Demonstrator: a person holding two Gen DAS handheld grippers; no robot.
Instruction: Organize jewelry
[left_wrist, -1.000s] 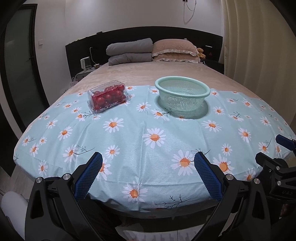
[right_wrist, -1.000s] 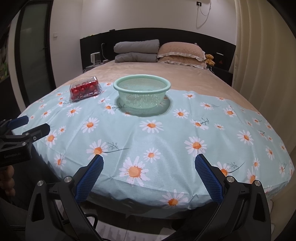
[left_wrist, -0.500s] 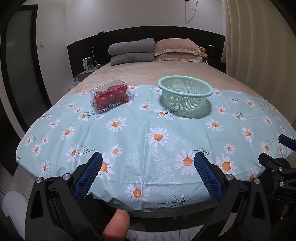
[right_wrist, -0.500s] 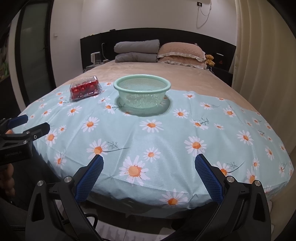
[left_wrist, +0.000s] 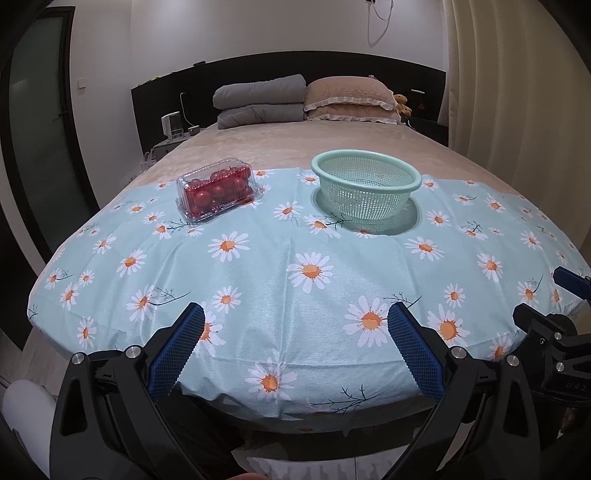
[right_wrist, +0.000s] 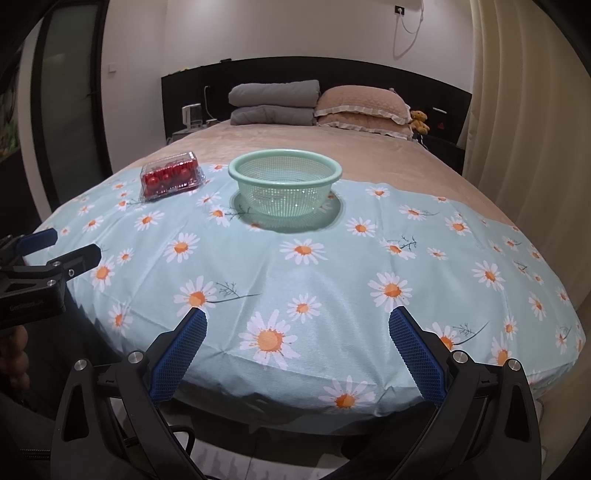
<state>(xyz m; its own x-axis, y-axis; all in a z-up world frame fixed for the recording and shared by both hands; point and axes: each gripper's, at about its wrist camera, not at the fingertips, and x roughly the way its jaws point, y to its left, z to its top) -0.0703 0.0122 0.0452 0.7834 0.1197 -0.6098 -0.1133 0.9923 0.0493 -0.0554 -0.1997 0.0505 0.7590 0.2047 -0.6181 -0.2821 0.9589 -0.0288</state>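
A clear plastic box of red round pieces (left_wrist: 217, 188) lies on the daisy-print cloth (left_wrist: 295, 266) at the far left; it also shows in the right wrist view (right_wrist: 170, 179). A mint-green mesh basket (left_wrist: 365, 184) stands to its right, seen empty in the right wrist view (right_wrist: 285, 181). My left gripper (left_wrist: 295, 328) is open and empty over the near edge of the cloth. My right gripper (right_wrist: 297, 330) is open and empty, also at the near edge, to the right of the left one. No jewelry is plainly visible.
The cloth covers the foot of a bed. Grey folded blankets (left_wrist: 260, 101) and beige pillows (left_wrist: 351, 99) lie at the headboard. A curtain (right_wrist: 532, 129) hangs on the right. A nightstand with a small appliance (left_wrist: 171, 127) stands at the left.
The left gripper has drifted slightly left and back, so the box and basket sit further right in its view. A fingertip seen briefly at the bottom has almost gone. The right gripper has barely moved.
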